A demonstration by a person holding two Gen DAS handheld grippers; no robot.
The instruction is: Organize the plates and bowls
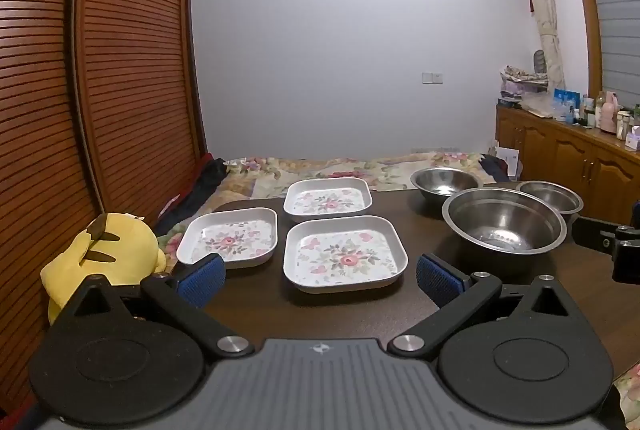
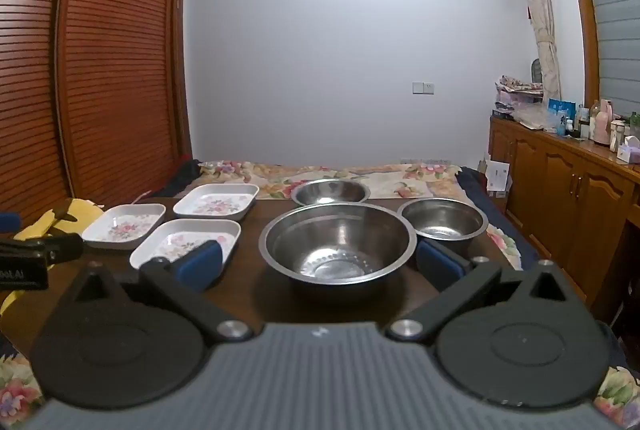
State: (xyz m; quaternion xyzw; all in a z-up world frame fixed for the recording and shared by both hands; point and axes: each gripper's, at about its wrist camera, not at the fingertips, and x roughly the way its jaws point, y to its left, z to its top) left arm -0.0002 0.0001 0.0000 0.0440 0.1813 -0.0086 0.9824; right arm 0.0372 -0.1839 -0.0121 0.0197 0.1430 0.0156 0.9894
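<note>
Three square white plates with flower prints lie on the dark table (image 1: 248,294): a near plate (image 1: 345,255), a left plate (image 1: 229,238) and a far plate (image 1: 328,199). To their right stand three steel bowls: a large bowl (image 2: 338,242), a far bowl (image 2: 330,191) and a small right bowl (image 2: 444,220). My left gripper (image 1: 320,280) is open just short of the near plate, nothing between its blue pads. My right gripper (image 2: 320,266) is open in front of the large bowl, which sits between the pads untouched.
A yellow plush toy (image 1: 100,254) sits off the table's left edge. Behind the table lies a bed with a floral cover (image 1: 360,166). Wooden slatted doors (image 1: 100,70) stand left; a wooden cabinet (image 2: 568,190) with bottles runs along the right.
</note>
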